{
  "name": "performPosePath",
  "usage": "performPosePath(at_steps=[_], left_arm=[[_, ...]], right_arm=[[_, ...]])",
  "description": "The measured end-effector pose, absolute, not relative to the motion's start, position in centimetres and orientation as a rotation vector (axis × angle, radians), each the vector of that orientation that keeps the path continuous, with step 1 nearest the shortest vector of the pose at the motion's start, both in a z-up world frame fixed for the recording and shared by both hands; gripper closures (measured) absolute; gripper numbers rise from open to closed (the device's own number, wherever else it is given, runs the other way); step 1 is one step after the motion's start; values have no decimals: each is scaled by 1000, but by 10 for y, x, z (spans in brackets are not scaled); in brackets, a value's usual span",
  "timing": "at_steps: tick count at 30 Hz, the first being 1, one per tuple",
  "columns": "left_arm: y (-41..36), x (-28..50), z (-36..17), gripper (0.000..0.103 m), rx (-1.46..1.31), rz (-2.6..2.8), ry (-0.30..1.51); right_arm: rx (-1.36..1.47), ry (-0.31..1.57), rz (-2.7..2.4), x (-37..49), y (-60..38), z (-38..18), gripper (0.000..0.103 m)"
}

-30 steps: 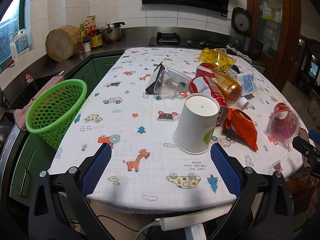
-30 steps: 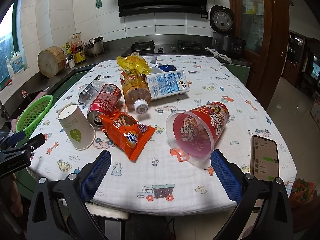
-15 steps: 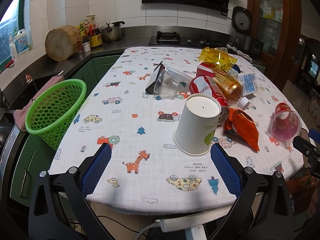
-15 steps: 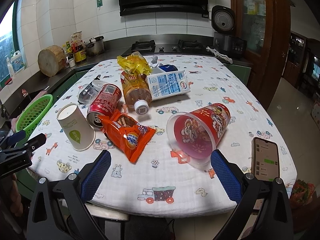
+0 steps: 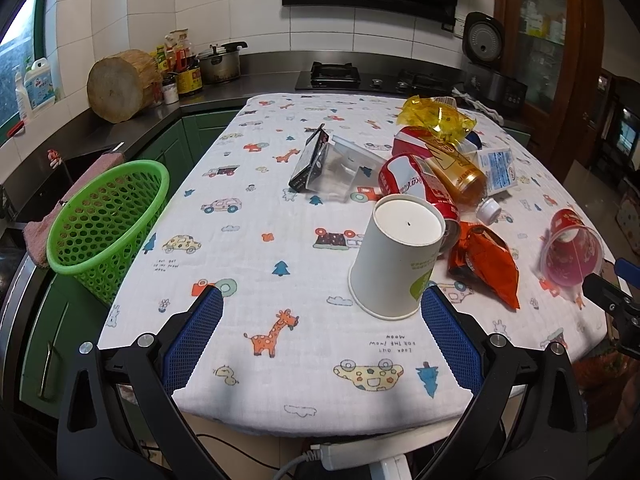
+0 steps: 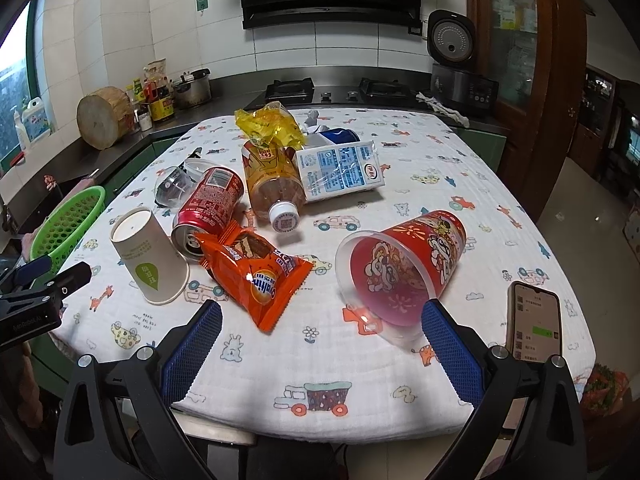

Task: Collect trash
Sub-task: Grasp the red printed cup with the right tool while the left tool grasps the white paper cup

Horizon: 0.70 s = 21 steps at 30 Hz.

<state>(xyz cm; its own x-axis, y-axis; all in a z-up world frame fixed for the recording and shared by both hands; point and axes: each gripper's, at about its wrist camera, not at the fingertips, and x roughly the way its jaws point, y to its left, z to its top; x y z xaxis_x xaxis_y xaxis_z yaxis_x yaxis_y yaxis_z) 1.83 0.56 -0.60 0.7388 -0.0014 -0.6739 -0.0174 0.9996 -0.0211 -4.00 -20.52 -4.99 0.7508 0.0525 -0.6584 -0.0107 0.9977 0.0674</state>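
Trash lies on the patterned tablecloth: an upturned white paper cup [image 5: 398,256] [image 6: 149,256], a red soda can [image 6: 208,212], an orange snack bag [image 6: 260,274], a plastic bottle [image 6: 272,184], a milk pouch [image 6: 340,170], a yellow wrapper [image 6: 268,126], a clear box [image 5: 340,170] and a red plastic cup on its side [image 6: 404,270]. A green basket [image 5: 106,212] stands at the table's left edge. My left gripper [image 5: 320,328] is open, just short of the paper cup. My right gripper [image 6: 320,336] is open, near the red cup and snack bag.
A phone [image 6: 534,322] lies at the table's right front corner. A power strip [image 5: 352,456] hangs below the front edge. The counter behind holds a wooden block [image 5: 120,84], a pot and a rice cooker [image 6: 452,44].
Both grippers have crept slightly forward toward the trash. Nothing was grasped and the objects have not moved.
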Motion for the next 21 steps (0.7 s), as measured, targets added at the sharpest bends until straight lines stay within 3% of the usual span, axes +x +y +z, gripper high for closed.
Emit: performPosePath(at_steps=[21], left_arm=[[-3, 45, -12, 5, -31, -72, 778]], right_arm=[[129, 761, -7, -14, -254, -54, 6]])
